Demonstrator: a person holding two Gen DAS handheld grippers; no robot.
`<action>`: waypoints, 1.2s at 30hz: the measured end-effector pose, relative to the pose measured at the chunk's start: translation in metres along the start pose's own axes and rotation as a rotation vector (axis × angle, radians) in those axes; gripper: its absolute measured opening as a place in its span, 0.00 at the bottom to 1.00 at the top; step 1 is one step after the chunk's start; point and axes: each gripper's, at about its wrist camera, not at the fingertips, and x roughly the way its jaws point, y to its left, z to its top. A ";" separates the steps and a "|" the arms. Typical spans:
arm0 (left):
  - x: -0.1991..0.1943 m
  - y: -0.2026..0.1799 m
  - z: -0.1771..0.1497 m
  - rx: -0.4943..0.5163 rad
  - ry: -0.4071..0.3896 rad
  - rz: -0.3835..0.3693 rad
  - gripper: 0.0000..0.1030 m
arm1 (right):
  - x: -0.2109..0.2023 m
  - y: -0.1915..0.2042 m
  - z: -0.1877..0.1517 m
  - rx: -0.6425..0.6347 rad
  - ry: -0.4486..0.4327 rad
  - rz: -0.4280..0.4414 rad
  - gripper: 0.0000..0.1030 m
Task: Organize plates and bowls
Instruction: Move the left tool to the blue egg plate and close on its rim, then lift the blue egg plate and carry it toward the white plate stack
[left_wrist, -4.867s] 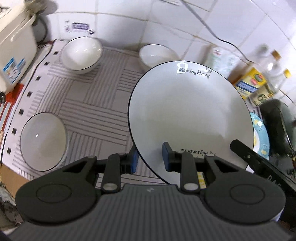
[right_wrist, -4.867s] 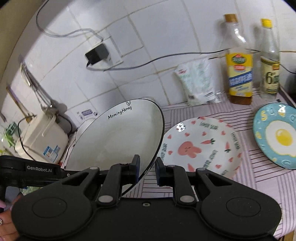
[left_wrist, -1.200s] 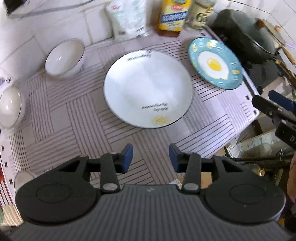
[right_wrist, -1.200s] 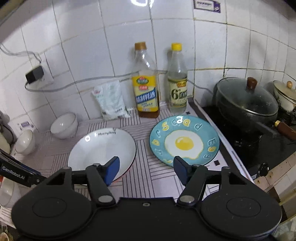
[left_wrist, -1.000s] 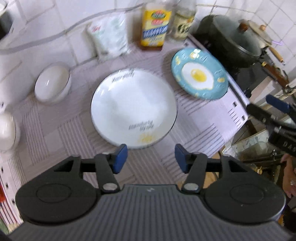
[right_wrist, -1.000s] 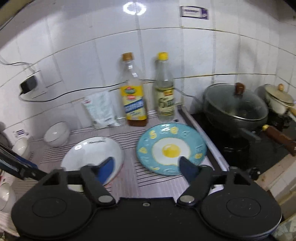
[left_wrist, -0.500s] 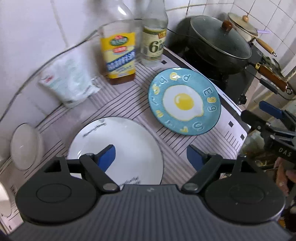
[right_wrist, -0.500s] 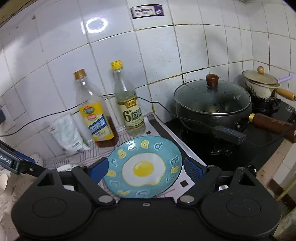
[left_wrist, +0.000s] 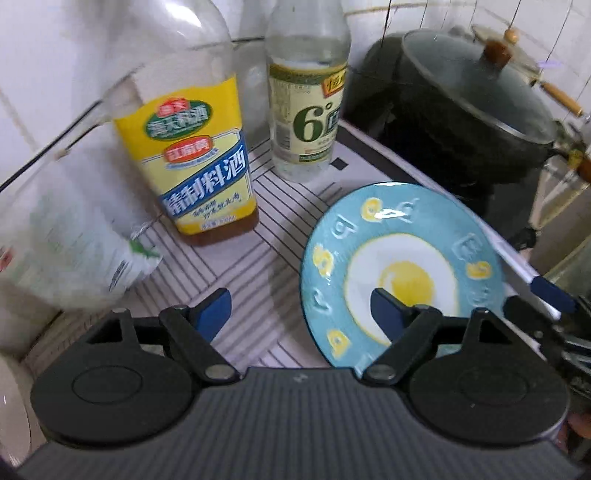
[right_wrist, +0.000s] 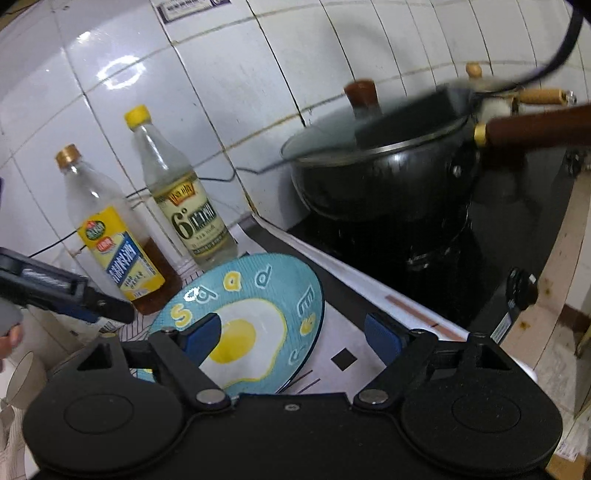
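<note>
Striped mat (left_wrist: 236, 266): 1 egg plate (left_wrist: 402, 273), 2 bottles (upright). Left tongs (left_wrist: 301, 308), right tongs (right_wrist: 291, 334) closing, both empty.

A white counter mat printed with grey stripe blocks (left_wrist: 236, 266) covers the worktop and carries everything here. A round turquoise plate painted with a fried egg and raised letters (left_wrist: 402, 273) lies flat on it. Behind the plate, by the tiled wall, stands a clear bottle with a pale green "6°" label (left_wrist: 306, 99). Just left of that bottle stands a clear bottle with a yellow and blue label (left_wrist: 192, 147). Further left of the plate, a blurred white plastic pouch (left_wrist: 70, 243) rests on the mat.
</note>
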 end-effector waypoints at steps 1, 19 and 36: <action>0.008 -0.001 0.002 0.023 0.015 -0.003 0.75 | 0.004 0.000 -0.001 0.009 0.007 0.002 0.81; 0.060 0.028 0.002 -0.125 0.097 -0.211 0.16 | 0.039 -0.002 -0.015 0.173 0.113 -0.067 0.18; 0.045 0.032 -0.018 -0.183 0.066 -0.249 0.18 | 0.035 -0.011 -0.013 0.250 0.139 0.016 0.16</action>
